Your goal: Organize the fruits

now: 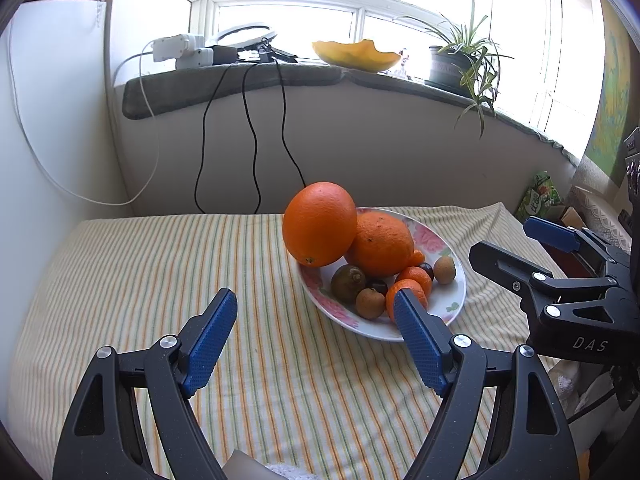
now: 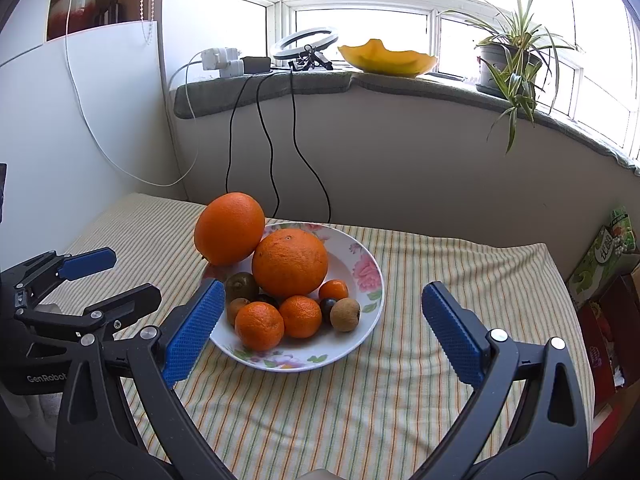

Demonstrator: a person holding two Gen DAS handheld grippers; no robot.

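A striped cloth [image 2: 360, 380] covers the table under the window. On it stands a flowered plate [image 2: 360, 256] heaped with fruit; one big orange [image 2: 229, 234] leans over its rim. The left gripper [image 1: 316, 332] and the right gripper [image 2: 320, 320] hang near the plate, both spread wide and empty.

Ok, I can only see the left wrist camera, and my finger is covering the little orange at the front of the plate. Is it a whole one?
Observer: Yes. The right wrist view shows the front mandarin whole, round and unpeeled, on the plate.
Operator: Is the other gripper holding anything?
Observer: No. The right gripper has its fingers wide apart, with nothing gripped.
Operator: Does my gripper have writing on it?
Observer: Yes. From the right wrist view, the left gripper shows the letters GenRobot on its side.
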